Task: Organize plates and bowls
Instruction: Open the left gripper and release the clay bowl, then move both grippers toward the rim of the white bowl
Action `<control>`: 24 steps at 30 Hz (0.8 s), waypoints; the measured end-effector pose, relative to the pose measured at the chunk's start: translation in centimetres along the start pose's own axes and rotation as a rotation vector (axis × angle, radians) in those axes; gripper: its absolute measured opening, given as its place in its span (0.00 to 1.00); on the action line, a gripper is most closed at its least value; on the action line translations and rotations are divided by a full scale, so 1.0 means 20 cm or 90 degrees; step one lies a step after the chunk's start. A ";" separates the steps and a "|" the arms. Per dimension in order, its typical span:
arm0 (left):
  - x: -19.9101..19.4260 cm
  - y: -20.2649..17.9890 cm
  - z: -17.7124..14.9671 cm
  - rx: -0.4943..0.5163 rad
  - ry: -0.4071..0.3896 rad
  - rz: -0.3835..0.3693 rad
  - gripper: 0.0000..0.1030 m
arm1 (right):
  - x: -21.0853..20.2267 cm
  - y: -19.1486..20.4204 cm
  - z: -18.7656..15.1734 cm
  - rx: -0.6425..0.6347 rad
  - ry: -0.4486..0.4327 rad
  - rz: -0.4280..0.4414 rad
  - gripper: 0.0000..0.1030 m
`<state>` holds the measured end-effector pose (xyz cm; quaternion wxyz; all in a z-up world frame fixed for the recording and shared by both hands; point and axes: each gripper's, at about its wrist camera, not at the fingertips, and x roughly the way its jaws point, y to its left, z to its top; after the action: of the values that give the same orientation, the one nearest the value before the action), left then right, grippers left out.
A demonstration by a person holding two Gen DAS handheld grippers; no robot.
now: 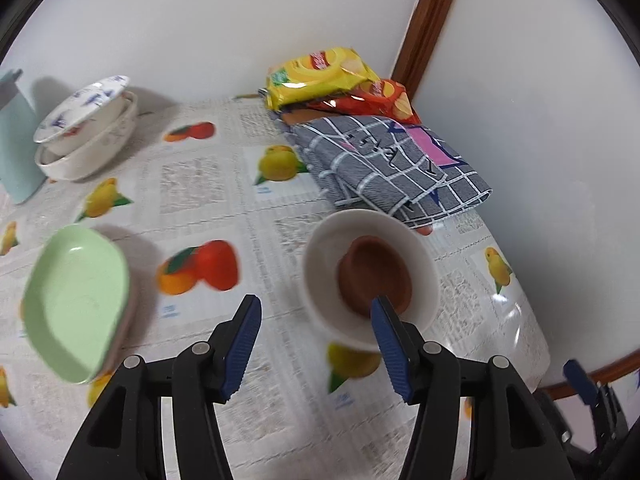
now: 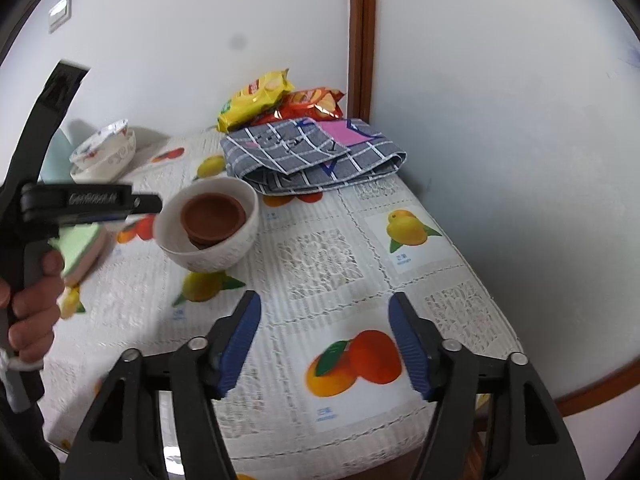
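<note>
Over at the far left, a stack of patterned white bowls [image 1: 86, 132] parked against the wall beside a pale blue container [image 1: 16, 140], flowered plate tipped on top. Nearer, a green dish [image 1: 76, 300] nested on a pinkish one, long axis running roughly toward the camera, off to the left of the left gripper [image 1: 316, 344]. That gripper released, blue pads spread, nothing but tablecloth [image 1: 224, 200] between them; right pad overlapping the near rim of the white bowl [image 1: 332, 320] in this view, contact not clear. Brown clay cups [image 1: 374, 276] stacked inside the white bowl, just ahead and right of the left gripper's centre line. Behind it, a folded checked cloth [image 1: 392, 164] almost touching the bowl's far rim, snack packets [image 1: 320, 76] piled in the corner. From the right side, the right gripper [image 2: 324, 344] also released and empty, hanging over a printed orange, with the white bowl [image 2: 208, 252] ahead and to its left. Left hand [image 2: 32, 312] clearly the nearer one to both bowl and green dish; likely next pick a short swing either way for that side.
</note>
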<state>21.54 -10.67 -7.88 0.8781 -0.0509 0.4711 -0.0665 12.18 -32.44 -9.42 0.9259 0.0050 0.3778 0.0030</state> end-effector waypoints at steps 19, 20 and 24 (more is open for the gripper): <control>-0.35 0.37 -0.19 0.069 -0.046 -0.036 0.69 | -0.36 0.26 -0.06 0.109 -0.040 -0.090 0.77; -0.35 0.37 -0.19 0.078 -0.050 -0.040 0.69 | -0.38 0.26 -0.08 0.119 -0.043 -0.092 0.77; -0.39 0.35 -0.20 0.114 -0.072 -0.058 0.69 | -0.44 0.29 -0.13 0.118 -0.065 -0.101 0.77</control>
<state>14.40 -2.68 -4.84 0.9003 0.0030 0.4102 -0.1452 4.02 -26.64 -5.10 0.9369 0.0604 0.3278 -0.1054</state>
